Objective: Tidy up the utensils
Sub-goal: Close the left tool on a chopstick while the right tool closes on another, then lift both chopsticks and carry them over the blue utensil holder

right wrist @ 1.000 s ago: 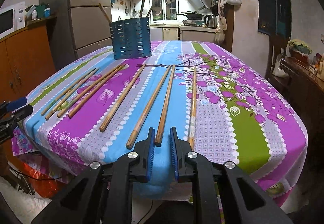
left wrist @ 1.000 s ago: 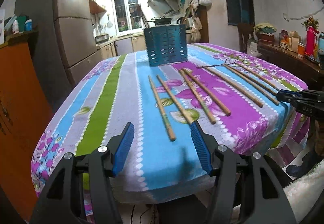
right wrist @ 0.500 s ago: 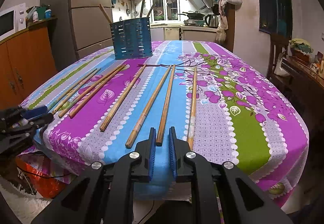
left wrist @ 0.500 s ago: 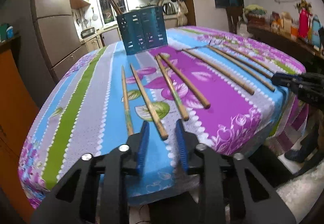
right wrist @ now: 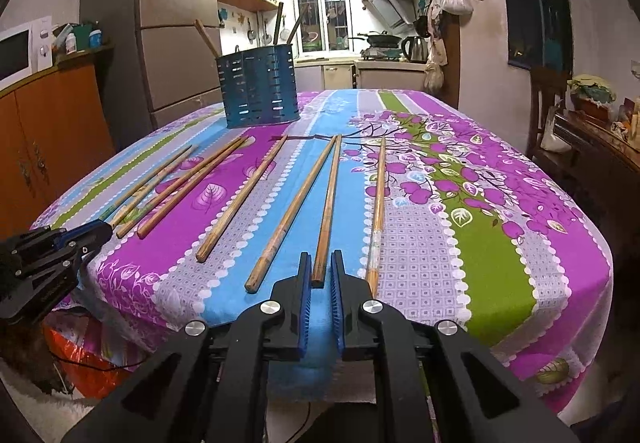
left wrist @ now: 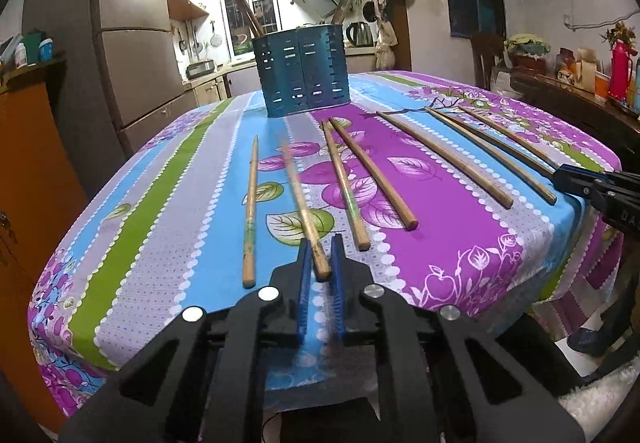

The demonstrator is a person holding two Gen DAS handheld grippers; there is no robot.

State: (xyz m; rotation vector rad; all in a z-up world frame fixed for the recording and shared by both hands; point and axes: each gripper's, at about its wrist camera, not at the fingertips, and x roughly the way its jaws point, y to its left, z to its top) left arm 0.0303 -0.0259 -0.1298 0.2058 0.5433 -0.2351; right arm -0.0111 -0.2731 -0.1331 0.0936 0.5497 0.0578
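The left gripper (left wrist: 320, 257) was clamped on the near end of one wooden chopstick (left wrist: 302, 203), whose long axis ran straight away toward the blue utensil holder (left wrist: 302, 71) at the counter's (left wrist: 460, 203) far side. The right gripper (right wrist: 319, 275), nearly together and gripping nothing, had another chopstick's (right wrist: 326, 211) tip between its pads, pointing likewise toward the holder.

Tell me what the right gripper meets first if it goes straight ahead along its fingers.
The right gripper already has the near end of a wooden chopstick between its fingers. Pushing on would likely shove that stick toward the blue utensil holder beyond; depth is unclear.
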